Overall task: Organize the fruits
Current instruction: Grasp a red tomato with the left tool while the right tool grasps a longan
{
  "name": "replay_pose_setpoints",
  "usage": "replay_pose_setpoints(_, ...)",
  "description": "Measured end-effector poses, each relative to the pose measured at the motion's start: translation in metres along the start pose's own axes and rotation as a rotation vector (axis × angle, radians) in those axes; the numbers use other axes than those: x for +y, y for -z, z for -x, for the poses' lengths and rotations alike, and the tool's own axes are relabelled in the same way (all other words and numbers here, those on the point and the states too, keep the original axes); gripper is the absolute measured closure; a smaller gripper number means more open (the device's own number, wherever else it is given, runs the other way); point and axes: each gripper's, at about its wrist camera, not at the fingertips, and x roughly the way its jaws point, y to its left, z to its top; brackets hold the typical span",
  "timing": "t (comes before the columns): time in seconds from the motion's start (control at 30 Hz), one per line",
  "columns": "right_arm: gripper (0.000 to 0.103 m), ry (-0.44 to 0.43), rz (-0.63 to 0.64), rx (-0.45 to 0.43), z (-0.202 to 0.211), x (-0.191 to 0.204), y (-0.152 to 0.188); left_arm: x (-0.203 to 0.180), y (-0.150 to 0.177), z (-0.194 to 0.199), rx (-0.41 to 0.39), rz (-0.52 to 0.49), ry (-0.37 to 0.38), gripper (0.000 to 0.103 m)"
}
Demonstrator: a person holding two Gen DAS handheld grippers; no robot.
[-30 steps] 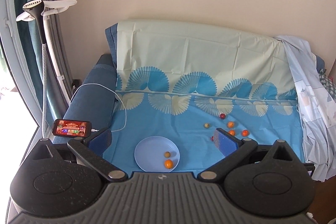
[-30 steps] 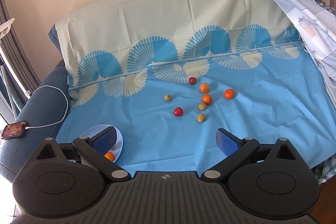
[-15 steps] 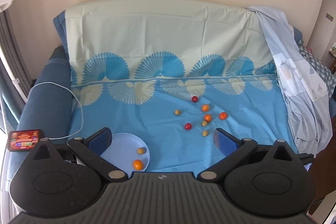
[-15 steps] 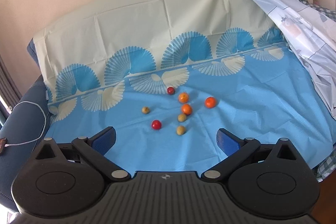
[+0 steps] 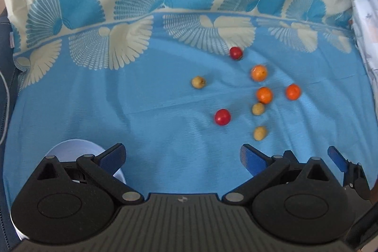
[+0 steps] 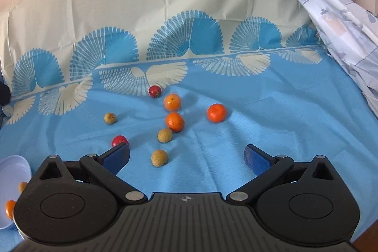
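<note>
Both grippers stand with jaws spread wide and nothing between them. Left gripper (image 5: pixel 182 157) hovers over the near part of the blue cloth (image 5: pixel 141 110); its left finger overlaps the pale blue plate (image 5: pixel 70 145) at near left. Right gripper (image 6: pixel 186 157) hovers just to the right of it, with one of its blue fingertips (image 5: pixel 336 158) showing at the right edge of the left wrist view.

Fruit lies loose on the cloth, right of centre and beyond both grippers:
- Red fruit (image 6: pixel 155 91) farthest back, at the edge of the fan pattern.
- Orange fruit (image 6: pixel 172 102) just near of it; a second orange fruit (image 6: pixel 175 121) nearer again; a third (image 6: pixel 216 112) apart to the right.
- Tan fruit (image 6: pixel 165 135) touching or almost touching the second orange fruit; motion blur in the left wrist view leaves this unsettled.
- Another tan fruit (image 6: pixel 159 158) nearest the right gripper, between its spread fingers in line of sight.
- A lone tan fruit (image 6: pixel 110 118) off to the left.
- A second red fruit (image 6: pixel 119 140) partly hidden behind the right gripper's left fingertip.

All are near-round, so no long axis or heading can be read.

In the right wrist view the plate sits at the near left edge and carries two small orange pieces (image 6: pixel 10 208), partly covered by the gripper body. A patterned sheet (image 6: pixel 342 23) drapes at far right.
</note>
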Motion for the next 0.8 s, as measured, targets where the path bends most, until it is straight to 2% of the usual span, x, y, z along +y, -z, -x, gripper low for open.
replay_pose_setpoints(0.13,0.001,-0.008,0.072,0.019,-0.059,0.009,0.015,-0.014,-0.022,-0.075,0.071,-0.038,0.027,0.0)
replay_pose_setpoints(0.2,0.001,-0.02,0.09,0.037,-0.081,0.01,0.02,-0.02,-0.028,-0.105,0.078,-0.052,0.057,0.0)
replay_pose_setpoints(0.3,0.001,-0.053,0.087,0.064,-0.107,0.011,0.024,-0.03,-0.033,-0.143,0.102,-0.076,0.057,0.0)
replay_pose_setpoints(0.4,0.001,-0.058,0.152,0.064,-0.122,0.019,0.027,-0.033,-0.033,-0.176,0.139,-0.085,0.027,0.0)
replay_pose_setpoints(0.47,0.001,-0.054,0.198,0.09,-0.133,0.025,0.031,-0.035,-0.031,-0.18,0.113,-0.081,0.01,0.0)
replay_pose_setpoints(0.6,0.001,-0.063,0.188,0.079,-0.132,0.024,0.032,-0.04,-0.032,-0.179,0.108,-0.11,-0.019,0.0)
replay_pose_setpoints(0.63,0.005,-0.066,0.187,0.076,-0.131,0.023,0.032,-0.041,-0.034,-0.178,0.114,-0.109,-0.021,0.0)
replay_pose_setpoints(0.7,0.027,-0.087,0.188,0.061,-0.126,0.024,0.032,-0.04,-0.035,-0.172,0.105,-0.099,-0.001,0.015)
replay_pose_setpoints(0.73,0.052,-0.098,0.196,0.05,-0.122,0.025,0.032,-0.041,-0.035,-0.165,0.086,-0.105,0.009,0.036)
replay_pose_setpoints(0.77,0.07,-0.101,0.214,0.041,-0.119,0.027,0.032,-0.043,-0.035,-0.159,0.077,-0.118,0.02,0.063)
replay_pose_setpoints(0.8,0.076,-0.091,0.234,0.036,-0.116,0.03,0.033,-0.044,-0.035,-0.154,0.081,-0.119,0.033,0.071)
